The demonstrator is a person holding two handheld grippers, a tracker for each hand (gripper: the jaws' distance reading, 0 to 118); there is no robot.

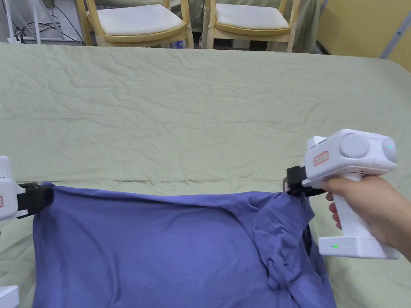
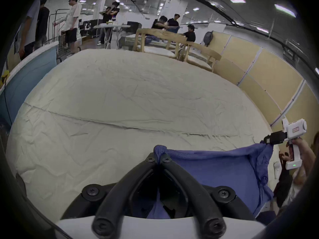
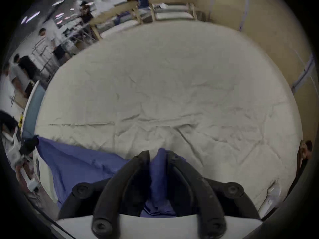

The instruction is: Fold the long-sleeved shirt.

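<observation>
1. Shirt (image 1: 160, 248): blue knit, held up by its top edge above the near side of the bed and stretched between the two grippers. The body hangs toward the person as a broad flat panel. On the right a sleeve or side section bunches and droops in twisted folds.
2. Left gripper (image 2: 158, 158): jaws pressed together on a small nub of blue cloth, which pokes out past the tips. Pinch looks firm.
3. Right gripper (image 3: 158, 156): jaws closed on a thicker wad of cloth; a band of blue runs back between them. The frame is blurred, but the grip reads as holding.
4. Handling, my judgement: light, limp, no stiffness, not fragile. It will sag wherever unsupported and the loose right side will swing. Knit is not slippery, so small pinches should hold, though the fat wad on the right may creep.
5. Where to hold: two corners of one edge, kept taut, as now. The bunched side wants shaking out or laying flat before any fold.
6. Surface: bed sheet (image 1: 200, 112), pale green, wrinkled, soft, one long crease across. Plenty of open room to lay the shirt down.
7. Room: two wooden chairs (image 1: 136, 24) beyond the far edge, tan panel wall (image 2: 259, 73) to the right, other people (image 2: 72, 20) standing well away.
</observation>
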